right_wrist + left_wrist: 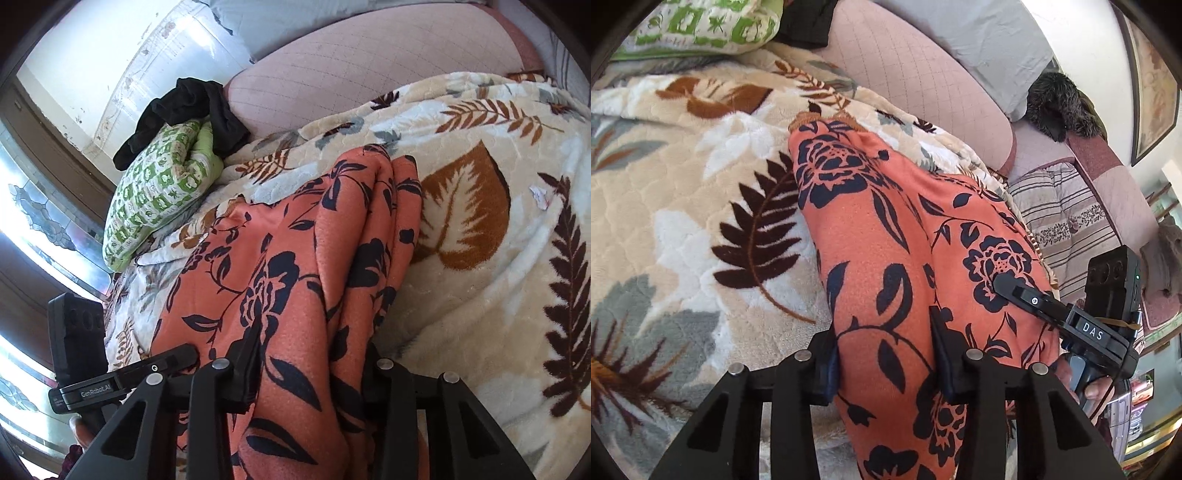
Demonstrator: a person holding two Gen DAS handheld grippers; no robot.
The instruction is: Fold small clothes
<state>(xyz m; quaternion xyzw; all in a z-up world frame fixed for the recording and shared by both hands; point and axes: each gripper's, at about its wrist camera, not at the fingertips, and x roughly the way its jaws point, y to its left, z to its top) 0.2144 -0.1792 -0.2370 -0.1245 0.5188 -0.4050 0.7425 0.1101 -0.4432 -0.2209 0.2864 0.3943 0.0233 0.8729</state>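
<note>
Between the fingers of the left gripper (886,365) a thick fold of the orange garment (886,236) is pinched; the right gripper (310,373) clamps another bunch of it. The cloth — coral with dark navy flowers and leaves — runs forward from both tools, bunched in lengthwise folds over the leaf-patterned blanket (683,206). Farther off, only the right view shows the whole green pillow (159,192) and a black garment (192,107); the left view alone shows a striped quilt (1067,218).

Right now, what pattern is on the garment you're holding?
Orange garment with dark navy flowers and leaves; clearest in the left wrist view.
</note>
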